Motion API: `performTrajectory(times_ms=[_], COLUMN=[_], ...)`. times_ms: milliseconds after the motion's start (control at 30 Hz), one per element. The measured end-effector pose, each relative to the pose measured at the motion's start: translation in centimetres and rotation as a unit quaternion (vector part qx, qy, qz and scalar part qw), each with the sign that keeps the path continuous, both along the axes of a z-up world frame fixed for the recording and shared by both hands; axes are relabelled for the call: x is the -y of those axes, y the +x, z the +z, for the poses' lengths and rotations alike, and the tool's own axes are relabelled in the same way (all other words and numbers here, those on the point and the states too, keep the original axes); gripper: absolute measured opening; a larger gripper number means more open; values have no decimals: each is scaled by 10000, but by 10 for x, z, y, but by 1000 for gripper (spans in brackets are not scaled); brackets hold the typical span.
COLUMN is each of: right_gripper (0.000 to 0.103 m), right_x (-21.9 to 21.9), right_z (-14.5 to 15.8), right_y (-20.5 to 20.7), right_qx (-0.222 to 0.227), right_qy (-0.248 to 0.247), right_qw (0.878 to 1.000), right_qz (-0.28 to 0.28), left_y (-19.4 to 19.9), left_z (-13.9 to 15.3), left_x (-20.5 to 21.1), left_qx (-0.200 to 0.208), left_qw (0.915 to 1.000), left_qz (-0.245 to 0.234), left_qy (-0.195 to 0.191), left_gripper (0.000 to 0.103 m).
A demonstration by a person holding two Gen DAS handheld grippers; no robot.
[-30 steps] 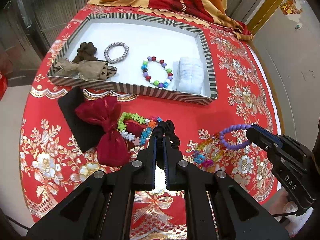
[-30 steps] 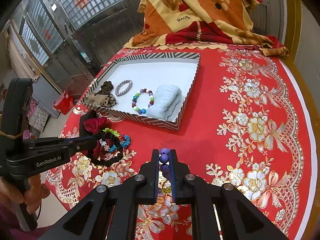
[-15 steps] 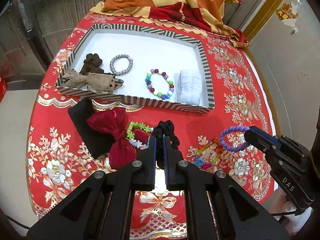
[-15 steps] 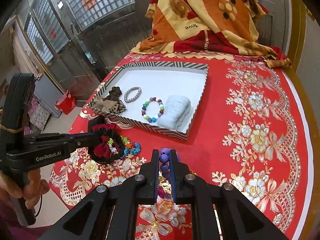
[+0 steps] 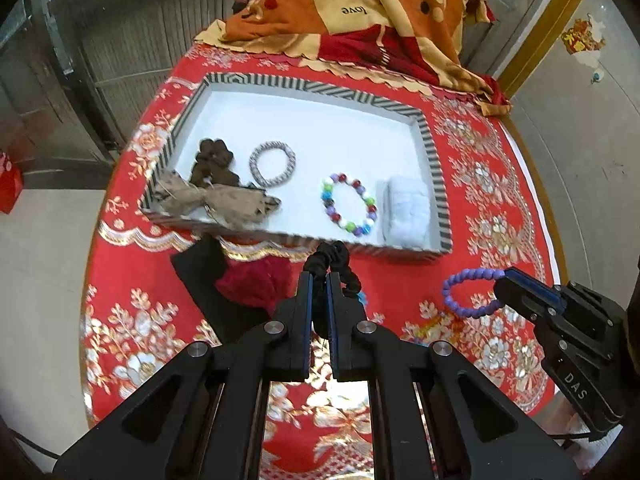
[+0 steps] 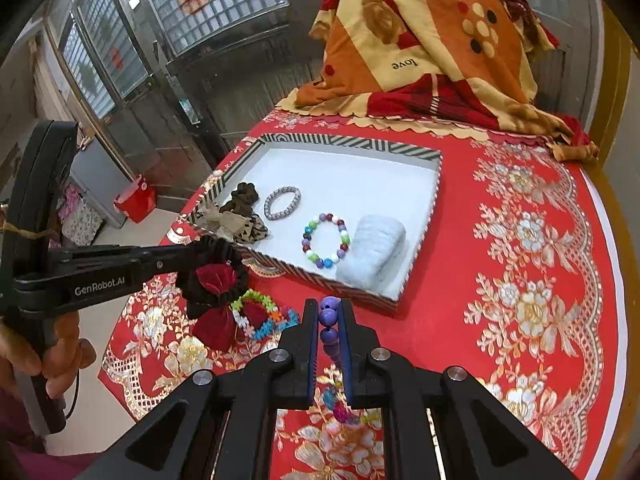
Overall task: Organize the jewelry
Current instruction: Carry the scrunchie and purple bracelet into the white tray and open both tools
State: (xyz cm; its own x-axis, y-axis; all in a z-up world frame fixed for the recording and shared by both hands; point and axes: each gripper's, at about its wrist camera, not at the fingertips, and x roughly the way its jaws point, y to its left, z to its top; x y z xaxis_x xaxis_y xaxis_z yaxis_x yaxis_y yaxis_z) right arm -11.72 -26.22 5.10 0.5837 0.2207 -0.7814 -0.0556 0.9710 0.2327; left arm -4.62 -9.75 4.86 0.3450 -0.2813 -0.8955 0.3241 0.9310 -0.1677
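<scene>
My left gripper point(image 5: 318, 280) is shut on a black scrunchie point(image 5: 332, 258), held above the red cloth just in front of the striped tray point(image 5: 434, 160); the scrunchie also shows in the right wrist view point(image 6: 214, 250). My right gripper point(image 6: 329, 312) is shut on a purple bead bracelet point(image 6: 329, 314), which hangs free in the left wrist view point(image 5: 472, 292), right of the tray's near corner. The tray point(image 6: 436, 200) holds a brown scrunchie point(image 5: 212, 160), a silver bracelet point(image 5: 272, 163), a multicolour bead bracelet point(image 5: 349, 205), a tan pouch point(image 5: 216, 200) and a white cloth roll point(image 5: 406, 212).
On the cloth in front of the tray lie a dark red velvet pouch point(image 6: 214, 322), a black pouch point(image 5: 204, 268), a flower-bead bracelet point(image 6: 260, 316) and small colourful beads point(image 6: 340, 408). A patterned blanket point(image 6: 424, 48) is heaped behind the tray. The round table's edge point(image 6: 622, 280) runs on the right.
Both grippers have risen and moved forward toward the tray with their items. The black scrunchie is now at the tray's near wall, and the flower bracelet is hidden behind my left fingers.
</scene>
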Motion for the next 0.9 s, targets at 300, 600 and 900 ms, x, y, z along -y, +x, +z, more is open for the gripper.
performTrajectory(times_ms=[300,600,900], right_gripper=[9,9,9], right_x=[-8,-11,-22], right_z=[4,5,-15], right_y=[44,102,166], right_qx=[-8,-44,-301], right_qy=[-95,-108,-9], right_qw=[9999,9998,9995], right_qz=[129,133,130], left_y=[46,100,164], left_z=[7,0,-19], left_x=[-11,-11,-2], left_qx=[162,201,52], left_qw=[9996,9988,9990], left_qz=[175,238,209], left_qy=[157,366,399], left_gripper=[5,5,5])
